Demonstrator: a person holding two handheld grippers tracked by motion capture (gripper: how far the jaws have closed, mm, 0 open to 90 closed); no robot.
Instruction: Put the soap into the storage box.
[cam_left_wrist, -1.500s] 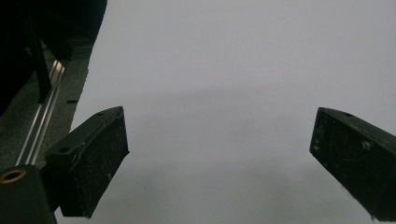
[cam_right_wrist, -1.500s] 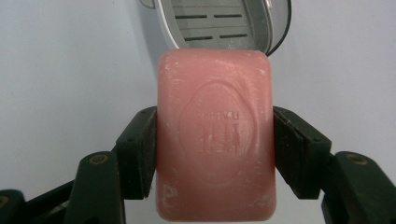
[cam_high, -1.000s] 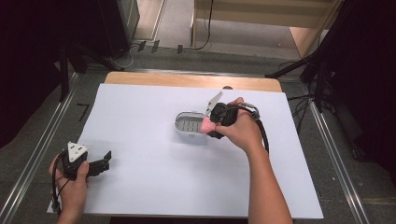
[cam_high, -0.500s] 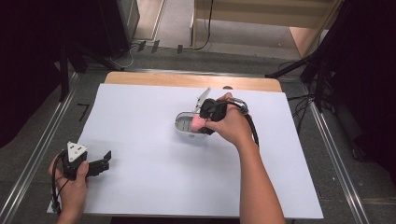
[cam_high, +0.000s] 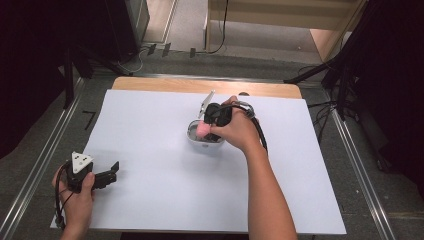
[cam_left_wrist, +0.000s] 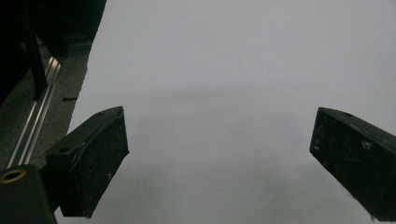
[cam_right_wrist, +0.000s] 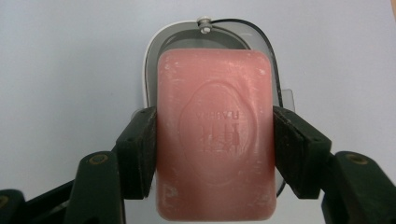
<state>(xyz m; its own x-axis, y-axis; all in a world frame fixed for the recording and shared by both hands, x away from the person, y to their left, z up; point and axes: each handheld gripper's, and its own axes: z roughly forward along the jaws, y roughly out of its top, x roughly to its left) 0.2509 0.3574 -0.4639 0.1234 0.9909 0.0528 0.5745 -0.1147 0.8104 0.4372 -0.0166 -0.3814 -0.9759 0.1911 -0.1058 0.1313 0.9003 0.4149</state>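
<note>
Pink soap bar (cam_high: 203, 129) sits between the jaws of the right gripper (cam_high: 207, 127) in the high view, directly over a small oval soap dish (cam_high: 196, 137) near the middle of the white table sheet (cam_high: 150, 200). The person's right hand (cam_high: 239, 131) holds this gripper. At the near left corner the left hand (cam_high: 75, 197) holds the left gripper (cam_high: 111, 172), low over the sheet and well apart from the dish.

Left gripper view: both black jaws stand wide apart with bare white sheet (cam_left_wrist: 219, 70) between them.

Right gripper view: the jaws press on the two long sides of the soap bar (cam_right_wrist: 215, 135), which carries an embossed oval stamp; the dish (cam_right_wrist: 150, 60) with its grey inner tray lies just behind it.
</note>
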